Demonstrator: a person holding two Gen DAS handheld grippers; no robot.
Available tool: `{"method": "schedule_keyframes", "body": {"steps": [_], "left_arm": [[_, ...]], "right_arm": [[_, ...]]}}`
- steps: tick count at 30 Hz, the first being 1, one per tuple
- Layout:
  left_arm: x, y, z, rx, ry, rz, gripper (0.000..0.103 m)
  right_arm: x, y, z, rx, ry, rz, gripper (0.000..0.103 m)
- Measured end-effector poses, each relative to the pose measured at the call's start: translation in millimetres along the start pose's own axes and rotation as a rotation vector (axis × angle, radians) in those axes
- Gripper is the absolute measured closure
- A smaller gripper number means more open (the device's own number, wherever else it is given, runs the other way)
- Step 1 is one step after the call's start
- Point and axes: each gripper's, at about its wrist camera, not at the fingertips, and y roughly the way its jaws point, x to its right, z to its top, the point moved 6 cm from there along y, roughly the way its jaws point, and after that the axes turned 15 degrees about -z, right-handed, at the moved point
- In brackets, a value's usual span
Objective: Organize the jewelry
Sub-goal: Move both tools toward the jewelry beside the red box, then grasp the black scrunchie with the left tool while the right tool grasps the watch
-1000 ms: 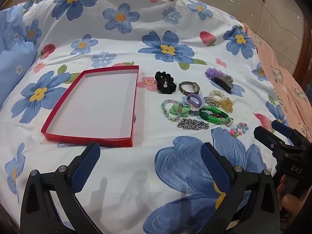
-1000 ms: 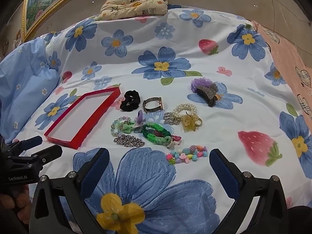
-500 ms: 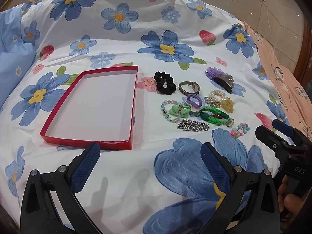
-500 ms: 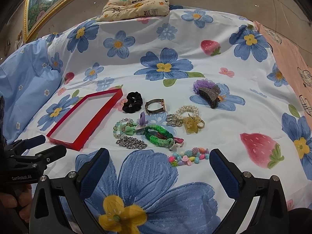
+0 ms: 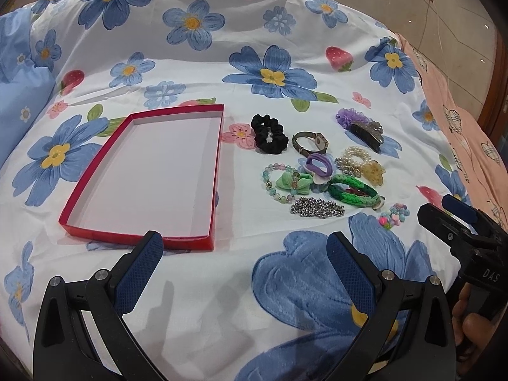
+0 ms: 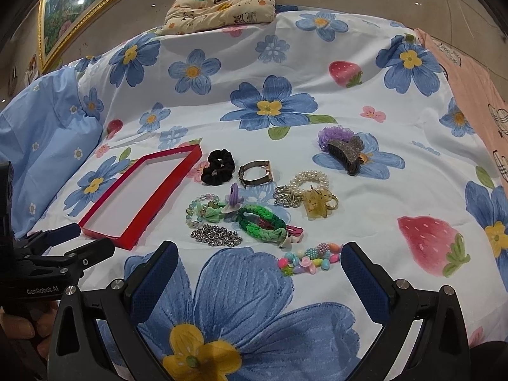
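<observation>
Right now both of my tools hang over the flowered bedspread [image 6: 317, 63] with nothing in them: the left gripper [image 5: 244, 250] has its jaws spread wide just short of the near wall of the red box [image 5: 76, 219], and the right gripper [image 6: 258, 262] is equally wide apart, its right pad almost beside the pastel bead bracelet [image 6: 309, 258]. That bracelet is the nearest piece to me. Just beyond it lie the silver chain [image 6: 216, 235] and the green braided band [image 6: 262, 223], the band touching a small pink clip whose shape I cannot make out. Next comes the green-bow bead bracelet [image 6: 203, 211] with a purple hair tie [image 6: 234, 198] at its side, and to the right a pearl bracelet [image 6: 309, 181] tangled with a silver charm and an amber flower clip [image 6: 316, 204]. Farther still sit the black scrunchie [image 6: 218, 166] and the metal watch band [image 6: 255, 174], and farthest right the dark claw clip [image 6: 344, 154] resting against a purple scrunchie [image 6: 335, 133]. The box lies to the left of the whole cluster, apart from it, and its white floor is bare, so I judge the sorting has not begun and I am at the first pick. My next move, I think, should be the right tool dropping onto the pastel bracelet, closing gently on the beads without pinching cloth, then carrying it across to the box.
</observation>
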Motion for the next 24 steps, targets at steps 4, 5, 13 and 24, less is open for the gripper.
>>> {"method": "schedule_keyframes", "body": {"steps": [4,5,13,24], "left_arm": [[-2.7,6.0,9.8,-0.005,-0.008,-0.014,0.0],[-4.1,8.0,13.8,-0.006,-0.014,-0.022,0.0],[-11.7,28.5,49.7,-0.021,-0.008,-0.026,0.0],[-19.4,87.7,97.1,-0.093,0.014,-0.058,0.013]], "right_arm": [[3.2,6.6,6.2,-0.001,0.01,0.013,0.0],[4.6,9.0,8.8,-0.004,0.014,0.013,0.001],[15.4,33.4,33.4,-0.019,0.049,0.024,0.005],[3.0,93.8,66.4,-0.113,0.07,0.083,0.033]]}}
